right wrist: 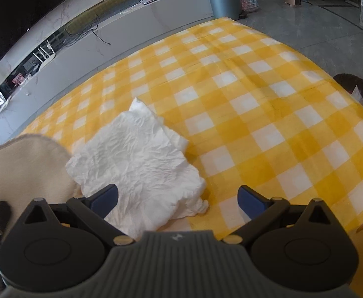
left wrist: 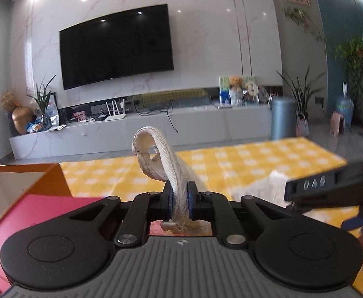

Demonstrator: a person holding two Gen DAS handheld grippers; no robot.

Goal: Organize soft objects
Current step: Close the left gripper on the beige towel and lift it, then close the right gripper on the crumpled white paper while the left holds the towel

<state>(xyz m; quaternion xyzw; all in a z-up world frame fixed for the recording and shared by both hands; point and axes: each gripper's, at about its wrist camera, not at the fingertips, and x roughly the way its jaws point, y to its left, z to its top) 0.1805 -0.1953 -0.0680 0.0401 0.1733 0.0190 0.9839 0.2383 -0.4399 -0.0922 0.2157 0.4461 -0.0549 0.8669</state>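
Observation:
My left gripper (left wrist: 180, 198) is shut on a cream-white padded fabric piece (left wrist: 156, 154), which curls up above the jaws and hangs a little below them. It is held up over the yellow checked tablecloth (left wrist: 243, 164). A crumpled white cloth (right wrist: 136, 164) lies on that tablecloth (right wrist: 256, 104), showing as a white heap (left wrist: 256, 188) in the left wrist view. My right gripper (right wrist: 179, 197) hovers over the cloth's near edge, open, with its blue pads (right wrist: 106, 196) wide apart. In the left wrist view the right gripper (left wrist: 325, 186) reaches in from the right.
An open orange box with a pink side (left wrist: 20, 193) stands at the left, close to my left gripper. A beige fabric mass (right wrist: 24, 168) fills the right wrist view's left edge. Beyond the table are a low TV cabinet (left wrist: 156, 129) and a grey bin (left wrist: 283, 116).

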